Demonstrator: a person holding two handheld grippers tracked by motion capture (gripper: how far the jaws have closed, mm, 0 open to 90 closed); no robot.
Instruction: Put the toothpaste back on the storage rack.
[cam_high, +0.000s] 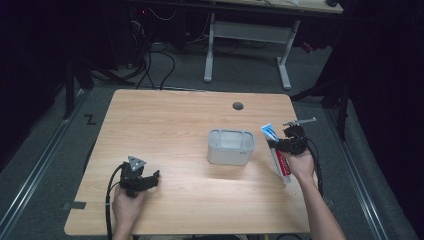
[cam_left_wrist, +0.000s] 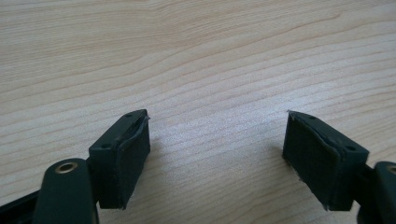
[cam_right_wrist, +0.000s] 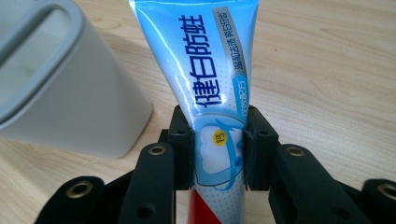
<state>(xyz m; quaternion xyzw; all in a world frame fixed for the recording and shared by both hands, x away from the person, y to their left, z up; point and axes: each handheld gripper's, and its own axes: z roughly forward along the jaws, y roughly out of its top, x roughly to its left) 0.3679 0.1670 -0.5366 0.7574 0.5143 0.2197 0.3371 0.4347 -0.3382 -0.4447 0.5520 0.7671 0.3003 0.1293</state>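
A blue, white and red toothpaste tube (cam_high: 278, 150) (cam_right_wrist: 210, 84) is held at the right side of the table, its flat crimped end pointing up and away. My right gripper (cam_high: 286, 144) (cam_right_wrist: 218, 149) is shut on its middle. Just left of it stands a pale grey rectangular holder (cam_high: 230, 146) (cam_right_wrist: 51, 93) with open compartments on top. My left gripper (cam_high: 144, 180) (cam_left_wrist: 217, 144) rests low at the table's front left, jaws wide open over bare wood with nothing between them.
The wooden table (cam_high: 165, 125) has a round cable hole (cam_high: 238, 106) near its far edge. Beyond it stands a white-legged desk (cam_high: 247, 47) with cables on the floor. Dark stands flank both sides.
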